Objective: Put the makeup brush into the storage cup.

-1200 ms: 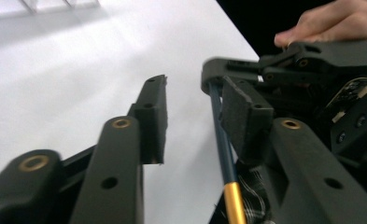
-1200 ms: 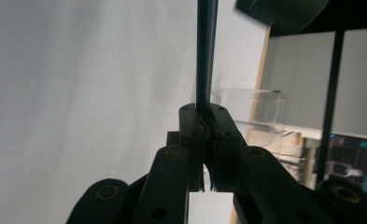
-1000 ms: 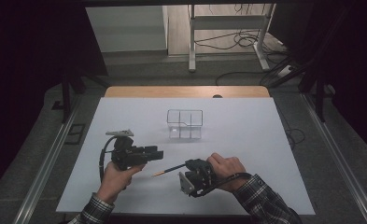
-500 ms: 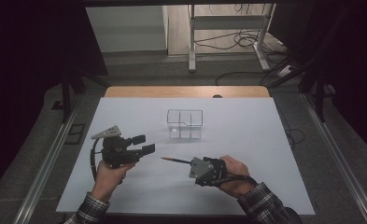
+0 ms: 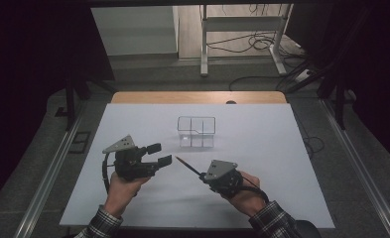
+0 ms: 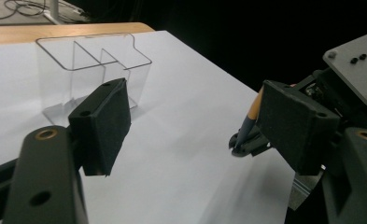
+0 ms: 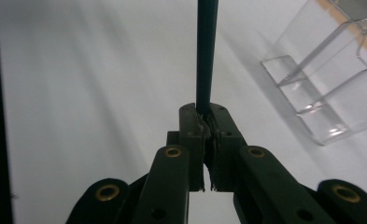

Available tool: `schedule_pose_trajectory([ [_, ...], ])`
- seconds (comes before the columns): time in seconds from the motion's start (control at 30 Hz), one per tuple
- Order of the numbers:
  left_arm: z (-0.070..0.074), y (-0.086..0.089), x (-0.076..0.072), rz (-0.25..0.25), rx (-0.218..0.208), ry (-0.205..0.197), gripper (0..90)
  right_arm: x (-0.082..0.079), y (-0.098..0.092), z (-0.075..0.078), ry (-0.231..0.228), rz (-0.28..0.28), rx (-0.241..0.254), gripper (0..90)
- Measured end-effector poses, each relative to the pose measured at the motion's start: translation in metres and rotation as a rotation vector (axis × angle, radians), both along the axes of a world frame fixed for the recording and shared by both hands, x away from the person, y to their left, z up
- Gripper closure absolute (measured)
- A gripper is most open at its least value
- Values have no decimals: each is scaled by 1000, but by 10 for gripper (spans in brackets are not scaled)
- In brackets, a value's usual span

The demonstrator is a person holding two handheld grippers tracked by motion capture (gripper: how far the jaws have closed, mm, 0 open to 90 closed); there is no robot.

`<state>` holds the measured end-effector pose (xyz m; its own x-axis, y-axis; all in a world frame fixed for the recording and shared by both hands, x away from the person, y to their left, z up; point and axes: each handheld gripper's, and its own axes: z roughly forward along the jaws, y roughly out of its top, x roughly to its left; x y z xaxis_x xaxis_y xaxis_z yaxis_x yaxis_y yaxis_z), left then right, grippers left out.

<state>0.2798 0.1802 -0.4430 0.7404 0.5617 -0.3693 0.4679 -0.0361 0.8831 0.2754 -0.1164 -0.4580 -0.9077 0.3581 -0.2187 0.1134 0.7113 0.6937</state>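
Nearest me, my right gripper [image 5: 200,174] has its jaws clamped together on the butt of a slim dark pencil with an orange-brown sharpened end [image 5: 185,165]. I judge that low grip leaves nearly the whole shaft free, ready to drop tip-first into a slot. The pencil juts up and to the left above the white table sheet [image 5: 282,163], touching nothing else.

Just left of that tip, my left gripper [image 5: 160,154] has been spreading its jaws and now holds them apart with nothing between them; in the left gripper view the pencil [image 6: 249,122] sits beyond the right-hand pad [image 6: 295,123], clear of both. It looks like a hand-over, so the left hand waits beside.

Farther on stands the clear plastic organiser with divided compartments [image 5: 196,131], upright and empty, well apart from both tools. Bare sheet lies around it, and the wooden table edge [image 5: 197,97] runs behind, so I have room to approach from the near side.
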Motion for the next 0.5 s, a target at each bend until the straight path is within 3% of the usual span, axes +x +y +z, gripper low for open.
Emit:
schedule_pose_trajectory([
  [0.17, -1, -6, -1, -13, -17, 8, 307, 0, 3, -1, 70, -13, 70, 857],
  [0.5, -6, -23, -1, -61, -16, 41, 450, -2, 7, -3, 125, -36, 123, 856],
])
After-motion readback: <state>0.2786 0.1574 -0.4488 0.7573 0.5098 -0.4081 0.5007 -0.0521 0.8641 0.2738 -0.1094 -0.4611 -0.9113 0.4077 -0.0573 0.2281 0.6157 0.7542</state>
